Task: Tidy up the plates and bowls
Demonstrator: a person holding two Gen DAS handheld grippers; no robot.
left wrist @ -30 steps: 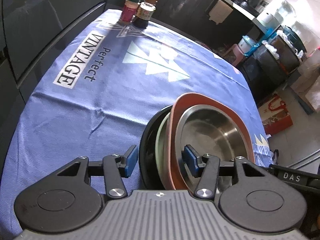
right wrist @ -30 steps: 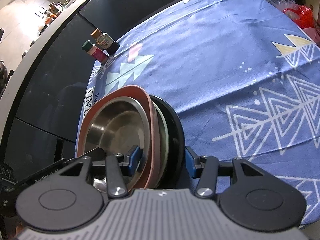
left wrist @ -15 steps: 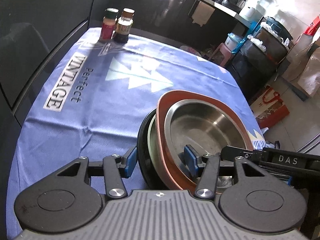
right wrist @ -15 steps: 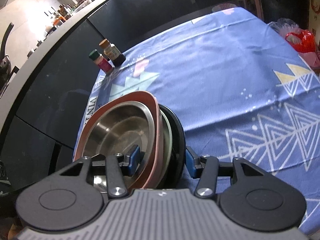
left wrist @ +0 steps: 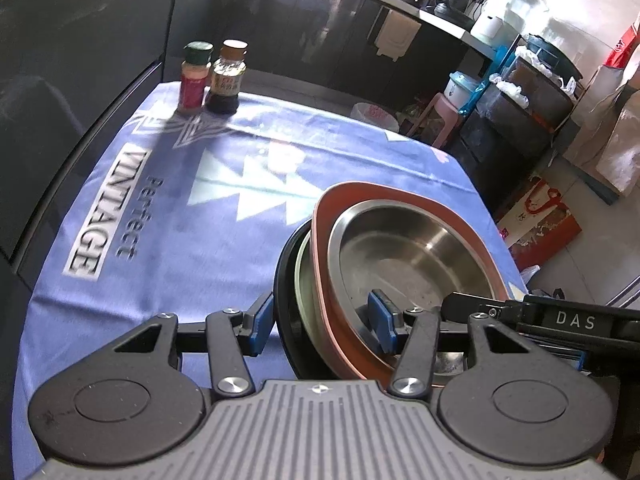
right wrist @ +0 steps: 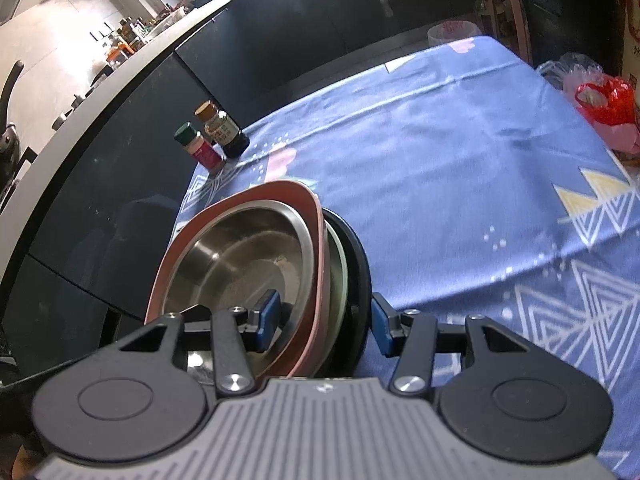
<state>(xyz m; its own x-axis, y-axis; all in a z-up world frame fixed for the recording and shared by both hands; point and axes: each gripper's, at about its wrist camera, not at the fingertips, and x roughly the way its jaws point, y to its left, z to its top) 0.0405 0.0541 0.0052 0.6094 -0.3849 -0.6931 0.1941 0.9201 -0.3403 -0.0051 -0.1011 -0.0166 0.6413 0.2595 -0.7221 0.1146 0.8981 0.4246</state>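
Observation:
A nested stack of dishes is held up off the blue tablecloth [left wrist: 168, 216]: a steel bowl [left wrist: 412, 256] inside a pink-brown plate [left wrist: 320, 216], then a pale green dish [left wrist: 301, 280] and a black plate [left wrist: 283, 280]. My left gripper [left wrist: 322, 322] is shut on the stack's rim from one side. My right gripper [right wrist: 324, 322] is shut on the rim from the other side; there the steel bowl [right wrist: 240, 264], pink plate [right wrist: 316, 224] and black plate [right wrist: 360, 264] show. The right gripper's body appears in the left wrist view [left wrist: 560, 320].
Two spice bottles [left wrist: 212, 76] stand at the table's far corner, also in the right wrist view [right wrist: 212, 136]. Dark cabinets [right wrist: 100, 208] border the table's left side. A stool, bins and bags [left wrist: 520, 92] stand on the floor beyond the right edge.
Both grippers have lifted the stack higher; the table looks farther below and more of the room shows. The grips are unchanged.

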